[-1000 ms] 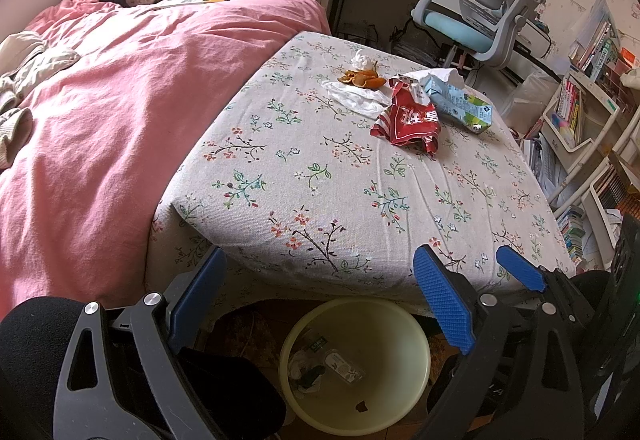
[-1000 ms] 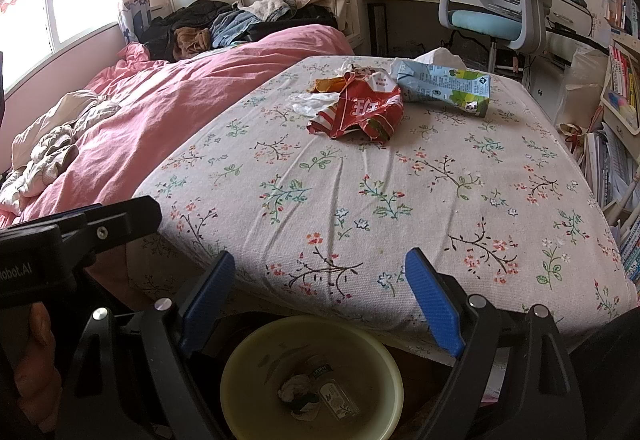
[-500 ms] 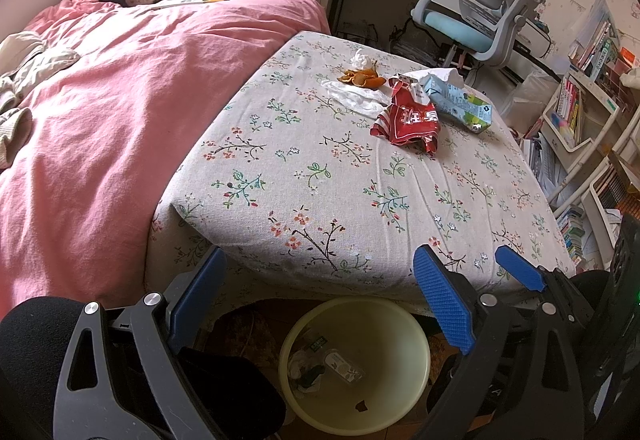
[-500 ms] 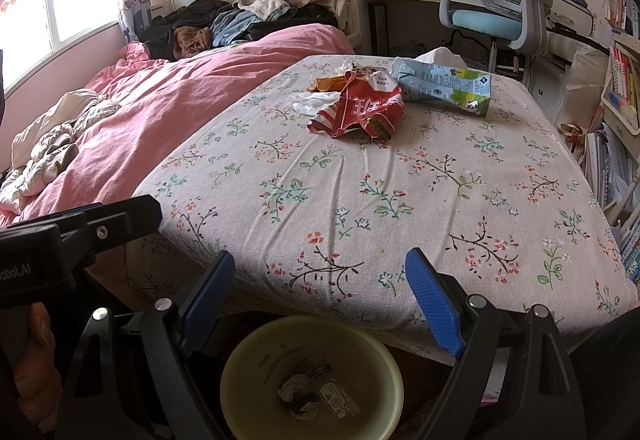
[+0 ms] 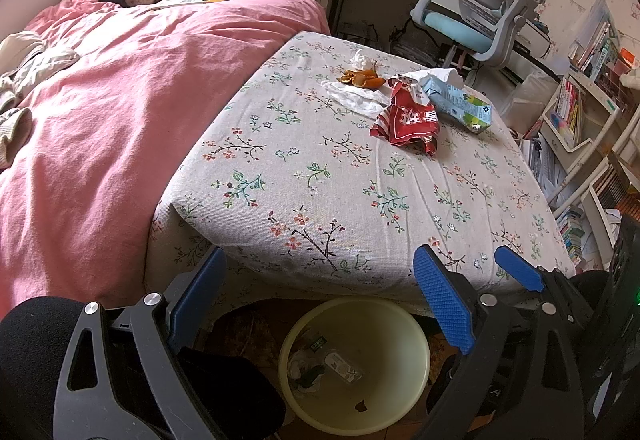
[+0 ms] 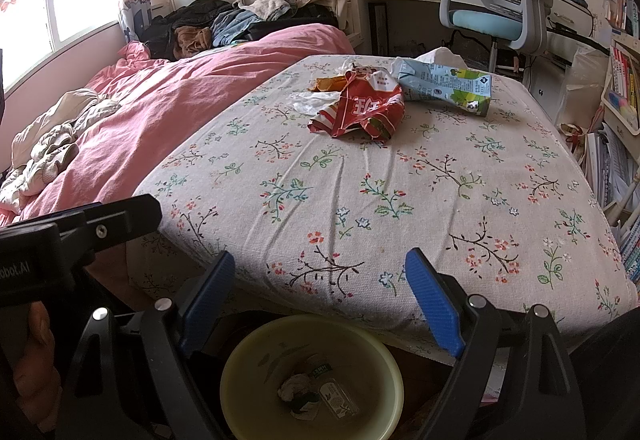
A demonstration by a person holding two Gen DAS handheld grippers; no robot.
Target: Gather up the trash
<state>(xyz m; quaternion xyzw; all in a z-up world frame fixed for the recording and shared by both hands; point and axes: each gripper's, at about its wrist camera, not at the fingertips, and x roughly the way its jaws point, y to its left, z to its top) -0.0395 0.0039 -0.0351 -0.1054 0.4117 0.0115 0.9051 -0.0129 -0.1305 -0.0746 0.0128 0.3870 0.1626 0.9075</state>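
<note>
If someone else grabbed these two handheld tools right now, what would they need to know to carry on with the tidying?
Left gripper: open, holding nothing, above the bin.
Right gripper: open, holding nothing, beside it.
Yellow bin: on the floor at the near edge of the bed, with a few scraps already inside.
Left to collect, all at the far end of the floral sheet: red snack bag, blue-green carton, white tissue, orange peel, and a small crumpled tissue behind it.
The red bag is nearest.

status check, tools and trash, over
Both tools open, empty: left tool, right tool. Red snack wrapper and milk carton on floral cloth. Yellow bin below edge. Nothing in the way.
</note>
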